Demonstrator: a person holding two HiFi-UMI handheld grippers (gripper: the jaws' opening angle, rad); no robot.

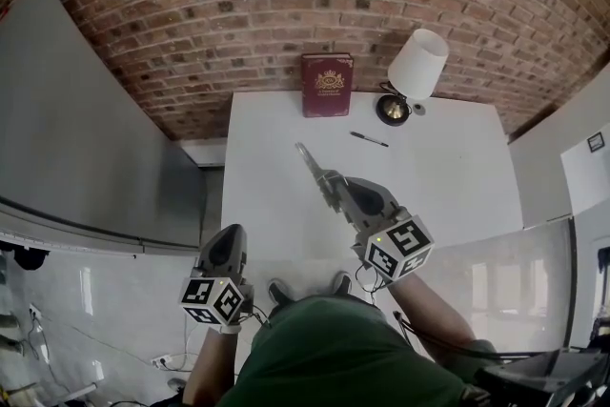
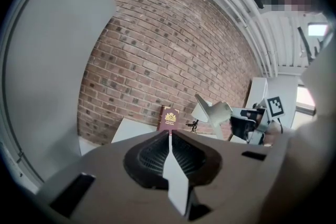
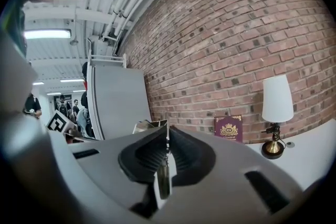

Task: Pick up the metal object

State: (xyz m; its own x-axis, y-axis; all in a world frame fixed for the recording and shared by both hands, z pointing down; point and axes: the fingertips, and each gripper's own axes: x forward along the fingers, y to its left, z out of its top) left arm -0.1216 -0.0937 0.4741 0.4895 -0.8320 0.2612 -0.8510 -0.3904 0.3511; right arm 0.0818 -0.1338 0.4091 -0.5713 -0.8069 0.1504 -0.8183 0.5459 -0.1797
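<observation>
A brick wall [image 1: 286, 5] runs across the far side of the room, with a grey panel [image 1: 86, 138] standing along the left. A white bench [image 1: 438, 176] is set against the wall. At its far edge a maroon book [image 1: 327, 84] with a gold crest stands upright against the bricks. Just to the right of it is a small lamp [image 1: 415, 71] with a white shade and a brass base. A dark pen [image 1: 369, 139] lies on the bench a little nearer than the lamp, apart from both.

The right gripper [image 1: 331, 183] reaches over the near middle of the bench, pointing to the far left. Its jaws are pressed together on the metal object [image 1: 307, 157], a thin shiny strip pinched edge-on between the pads. The strip sticks out past the jaw tips toward the book. From the head view it hangs over bare bench, well apart from the pen.

The left gripper [image 1: 227, 241] is held off the near left corner of the bench. Its jaws are pressed together with nothing between them.
</observation>
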